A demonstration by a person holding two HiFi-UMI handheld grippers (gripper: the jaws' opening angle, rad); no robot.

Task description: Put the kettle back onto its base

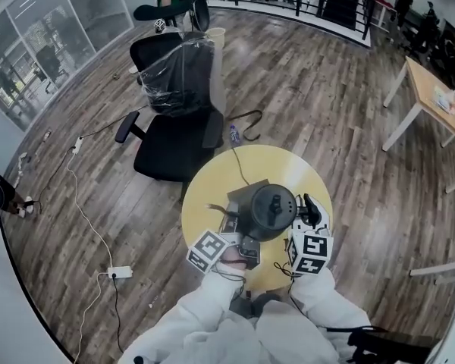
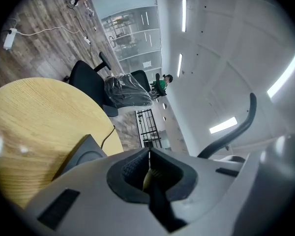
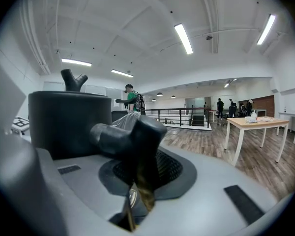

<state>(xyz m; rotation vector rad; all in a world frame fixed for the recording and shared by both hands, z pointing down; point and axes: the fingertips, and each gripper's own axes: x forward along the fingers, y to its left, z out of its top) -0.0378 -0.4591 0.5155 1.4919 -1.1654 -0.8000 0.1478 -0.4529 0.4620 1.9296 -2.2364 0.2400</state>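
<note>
In the head view the black kettle (image 1: 271, 211) sits over its dark square base (image 1: 240, 196) on the round yellow table (image 1: 212, 184); I cannot tell whether it rests on the base. My right gripper (image 1: 309, 217) is shut on the kettle's handle (image 3: 132, 141) at the kettle's right side, and the kettle's body (image 3: 69, 124) fills the left of the right gripper view. My left gripper (image 1: 233, 233) is close to the kettle's near left side. Its jaws are together (image 2: 148, 163) with nothing seen between them, and the base (image 2: 83, 154) lies just beyond them.
A black cord (image 1: 239, 165) runs from the base over the table's far edge. A plastic-wrapped office chair (image 1: 178, 120) stands just behind the table. A bottle (image 1: 234, 134) and a white power strip (image 1: 120, 272) lie on the floor. A wooden desk (image 1: 440, 105) stands at right.
</note>
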